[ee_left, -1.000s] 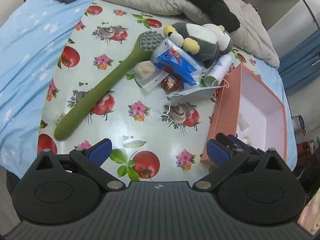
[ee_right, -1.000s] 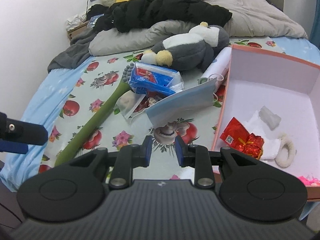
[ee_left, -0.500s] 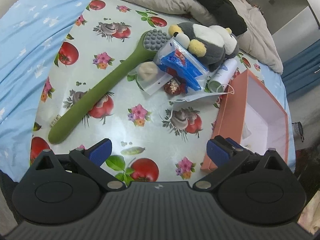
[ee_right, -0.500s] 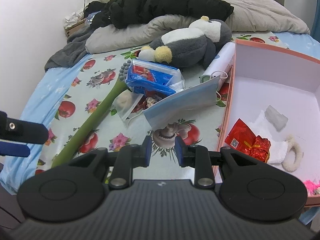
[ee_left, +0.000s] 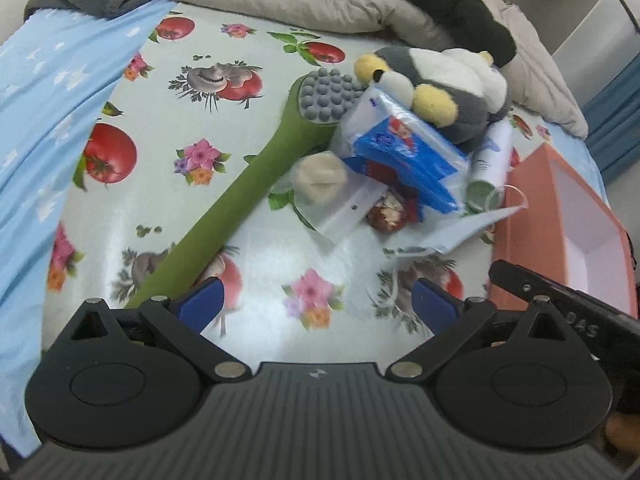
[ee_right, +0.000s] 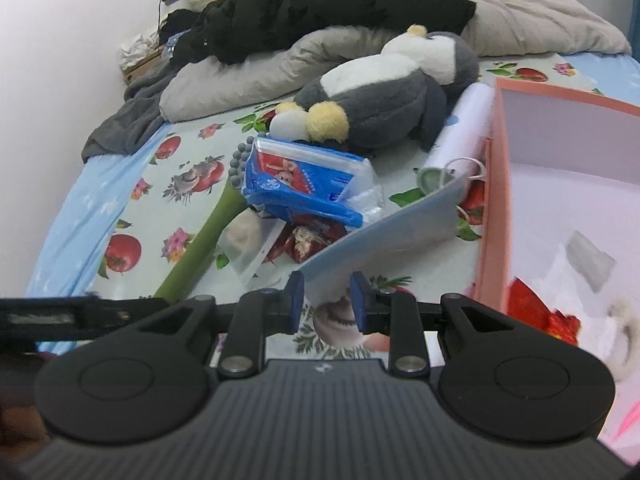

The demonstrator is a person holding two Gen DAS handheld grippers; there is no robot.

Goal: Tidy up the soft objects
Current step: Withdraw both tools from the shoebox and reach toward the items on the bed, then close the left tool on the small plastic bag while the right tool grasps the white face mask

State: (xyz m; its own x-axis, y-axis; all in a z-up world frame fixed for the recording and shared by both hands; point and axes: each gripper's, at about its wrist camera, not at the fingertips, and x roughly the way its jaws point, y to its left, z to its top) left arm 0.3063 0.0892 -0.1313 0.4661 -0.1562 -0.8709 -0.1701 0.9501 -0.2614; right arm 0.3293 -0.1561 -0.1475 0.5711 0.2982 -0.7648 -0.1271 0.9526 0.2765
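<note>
A grey and white penguin plush [ee_left: 440, 76] [ee_right: 384, 92] lies on the flowered cloth behind a blue tissue pack [ee_left: 404, 156] [ee_right: 304, 180]. A light blue face mask [ee_left: 460, 232] [ee_right: 384, 240] lies in front of them, next to the pink box [ee_left: 528, 216] [ee_right: 492, 200]. My right gripper [ee_right: 327, 300] has its jaws a narrow gap apart, and the mask's near corner sits between the tips without being pinched. My left gripper [ee_left: 316, 304] is open wide above bare cloth, by the handle of a long green brush [ee_left: 240, 200] [ee_right: 200, 248].
A bagged beige puff [ee_left: 320, 172], a red wrapper [ee_left: 390, 212] and a white tube [ee_left: 492, 152] lie in the pile. The box holds a red wrapper [ee_right: 536, 312] and white items. Grey and black bedding [ee_right: 320, 20] is heaped behind.
Both grippers have come lower and closer to the pile. The right gripper's tips now reach the mask's corner. The right gripper's side now shows in the left wrist view.
</note>
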